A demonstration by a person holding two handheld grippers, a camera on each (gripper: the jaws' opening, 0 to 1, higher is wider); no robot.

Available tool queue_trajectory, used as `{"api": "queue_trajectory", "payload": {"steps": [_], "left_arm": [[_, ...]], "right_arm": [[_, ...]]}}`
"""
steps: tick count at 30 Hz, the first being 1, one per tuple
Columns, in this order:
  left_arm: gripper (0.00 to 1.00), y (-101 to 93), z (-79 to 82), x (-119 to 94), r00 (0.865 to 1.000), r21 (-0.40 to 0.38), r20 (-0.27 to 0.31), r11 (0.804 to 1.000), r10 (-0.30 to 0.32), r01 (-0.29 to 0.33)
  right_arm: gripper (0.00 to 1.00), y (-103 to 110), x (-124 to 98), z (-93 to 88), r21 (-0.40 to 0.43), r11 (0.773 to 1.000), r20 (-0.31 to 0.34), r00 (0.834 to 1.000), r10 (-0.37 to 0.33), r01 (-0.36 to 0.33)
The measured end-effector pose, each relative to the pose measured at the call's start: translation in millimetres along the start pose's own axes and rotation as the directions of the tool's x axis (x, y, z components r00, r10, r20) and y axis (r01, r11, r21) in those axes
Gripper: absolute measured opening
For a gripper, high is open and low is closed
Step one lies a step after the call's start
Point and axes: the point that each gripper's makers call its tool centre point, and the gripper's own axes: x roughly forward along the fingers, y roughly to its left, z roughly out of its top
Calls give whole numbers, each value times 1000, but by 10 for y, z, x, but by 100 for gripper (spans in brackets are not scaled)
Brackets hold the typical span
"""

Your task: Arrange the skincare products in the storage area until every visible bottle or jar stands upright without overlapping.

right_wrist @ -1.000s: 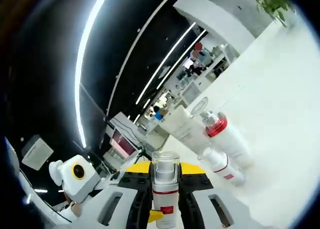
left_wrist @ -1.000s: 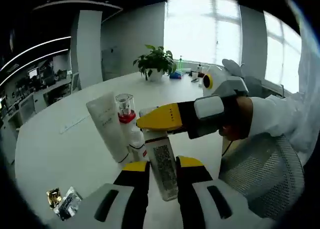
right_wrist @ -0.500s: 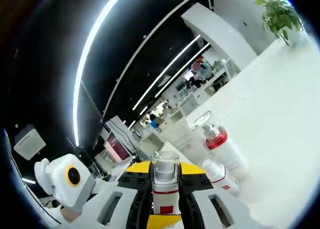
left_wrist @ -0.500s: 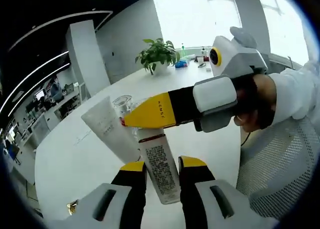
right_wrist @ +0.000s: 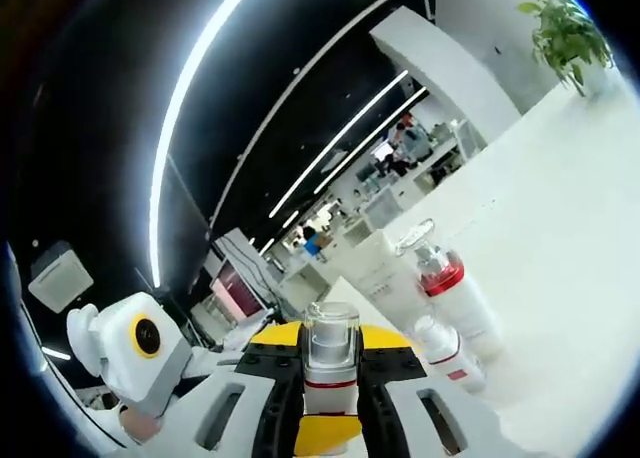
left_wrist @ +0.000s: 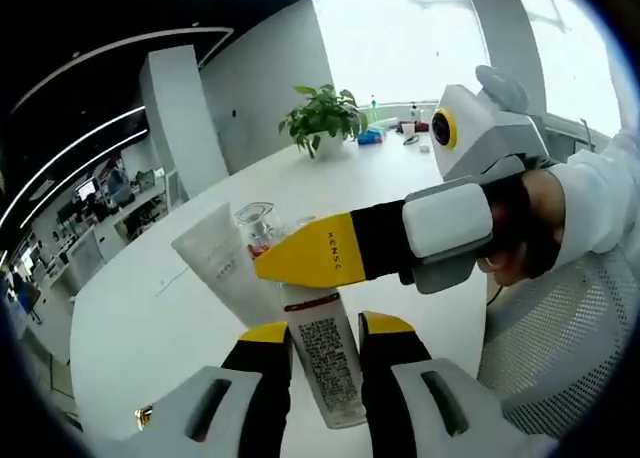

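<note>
White plastic with a printed label and a red band under a clear cap: that is the pump bottle you hold between both tools, raised above the white round table. In the left gripper view your left gripper has its yellow-tipped jaws pressed against the bottle's lower body on both sides, clamped on it. Your right gripper reaches in from the right of that view, its yellow jaw lying across the bottle just above the label, with your hand behind it in a white sleeve. In the right gripper view the jaws are closed on the same white pump bottle near its neck, and the clear cap stands up between them. Just beyond the held bottle, on the table, a white squeeze tube stands leaning, with a red-collared white bottle with a clear cap upright beside it and a smaller white bottle with a red label close against that one. Near the table's edge lies a small gold-coloured wrapper. A white mesh chair sits at your right. Far across the table stands a green potted plant before bright windows.
</note>
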Motion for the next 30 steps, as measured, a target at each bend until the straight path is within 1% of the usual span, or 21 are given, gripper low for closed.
{"api": "queue_trajectory", "payload": {"steps": [3,7,10,14,15,16,17,19,22,23,24,25,26,27,28,29,30], "left_arm": [[22,32,-19,-13,1000,-27,3,1000,1,-1],[24,83,-53,-24,1000,-29,-3,1000,12,-12],[24,115,-102,-35,1000,-49,-7,999,13,-13],[21,135,-171,-58,1000,-45,-18,999,13,-14],[19,114,-200,-55,1000,-34,-23,999,-2,1],[19,116,-225,-54,1000,-45,-31,999,2,-3],[18,118,-247,-41,999,-29,-34,1000,3,-4],[18,108,-281,-44,999,-27,-46,1000,-7,5],[18,121,-313,-64,999,-11,-42,1000,-14,13],[18,116,-329,-65,999,-18,-43,999,-33,32],[17,83,-325,-67,998,-24,-30,998,-59,59],[17,90,-326,-73,997,-63,4,995,-80,80],[17,67,-338,-86,993,-101,19,988,-117,118],[17,49,-319,-100,988,-129,48,980,-147,152],[17,64,-301,-116,986,-168,73,972,-152,162],[17,73,-283,-134,982,-245,101,952,-161,182],[17,65,-259,-152,975,-272,128,940,-179,208]], "right_arm": [[9,12,0,-9,-2,1000,-6,1000,3,-3],[9,31,3,-33,-8,1000,-19,1000,10,-10],[9,38,7,-63,-17,1000,-34,999,11,-12],[9,61,17,-125,-28,999,-66,998,20,-22],[9,67,23,-134,-35,999,-71,997,22,-25],[9,69,28,-164,-65,998,-92,995,21,-27],[9,79,36,-173,-67,997,-99,995,22,-29],[9,88,36,-216,-79,996,-120,992,25,-34],[10,79,32,-252,-58,997,-137,990,34,-42],[10,81,30,-283,-37,998,-155,987,42,-49],[10,70,30,-294,-26,999,-161,986,39,-44],[10,80,25,-303,-17,998,-168,984,55,-58],[10,94,27,-306,-12,997,-173,982,71,-74],[11,96,27,-302,-14,997,-174,982,74,-77],[11,147,24,-295,-32,994,-171,981,94,-101],[13,184,22,-285,-42,992,-170,980,108,-116],[15,208,25,-271,-60,989,-168,978,124,-136]]}}
